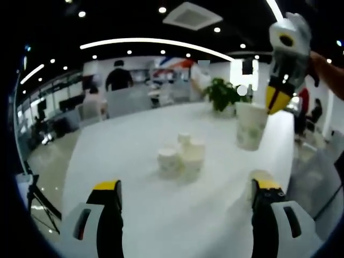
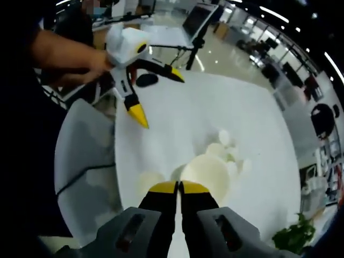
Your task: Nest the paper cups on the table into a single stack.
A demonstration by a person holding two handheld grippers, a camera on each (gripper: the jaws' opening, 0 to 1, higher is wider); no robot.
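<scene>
Several white paper cups [image 1: 183,156] stand close together mid-table on the white table [image 1: 134,215]. My left gripper [image 1: 186,188] is open and holds nothing, low over the near side of the table and short of the cluster. My right gripper [image 1: 277,99] comes in from the upper right, shut on the rim of one paper cup [image 1: 250,126] that hangs upright in the air. In the right gripper view that held cup [image 2: 207,174] is seen from above, its rim pinched by my right gripper [image 2: 179,187], with the cluster [image 2: 228,153] just beyond it. The left gripper [image 2: 157,94] is held by a hand at upper left.
A potted plant [image 1: 223,94] stands at the table's far end, behind the held cup. A grey chair [image 2: 80,156] sits against the table's edge. A screen on a stand [image 2: 199,21] and people are in the room beyond. A tripod [image 1: 37,199] stands on the floor at left.
</scene>
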